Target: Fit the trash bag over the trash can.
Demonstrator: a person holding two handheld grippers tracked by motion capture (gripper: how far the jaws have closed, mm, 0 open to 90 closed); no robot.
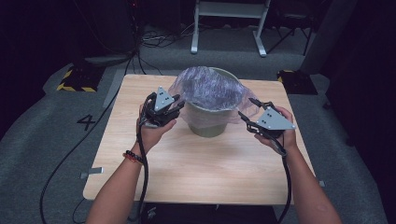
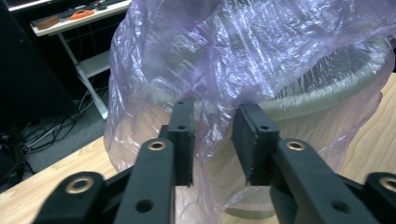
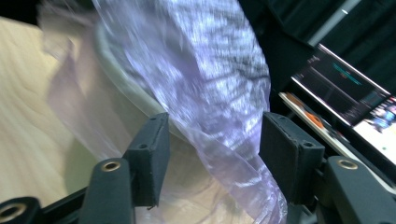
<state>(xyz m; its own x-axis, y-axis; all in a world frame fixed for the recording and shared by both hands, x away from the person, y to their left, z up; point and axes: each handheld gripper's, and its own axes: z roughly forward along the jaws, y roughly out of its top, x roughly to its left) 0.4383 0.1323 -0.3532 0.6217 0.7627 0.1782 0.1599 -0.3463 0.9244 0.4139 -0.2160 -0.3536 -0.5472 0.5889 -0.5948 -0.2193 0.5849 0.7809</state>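
Wooden table (image 1: 196, 158), bag (image 2: 219, 60) film between both grippers' parted jaws, neither clamping, bin (image 1: 208, 123) between them.

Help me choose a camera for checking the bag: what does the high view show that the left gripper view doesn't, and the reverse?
High view: the whole light wooden table, both forearms, the right gripper at the bucket's other side, and grey floor around.

Left gripper view: the left gripper close up, jaws apart with a fold of film between them, plus a shelf behind.

Both: the thin translucent purple plastic bag draped over the grey-green round bucket.
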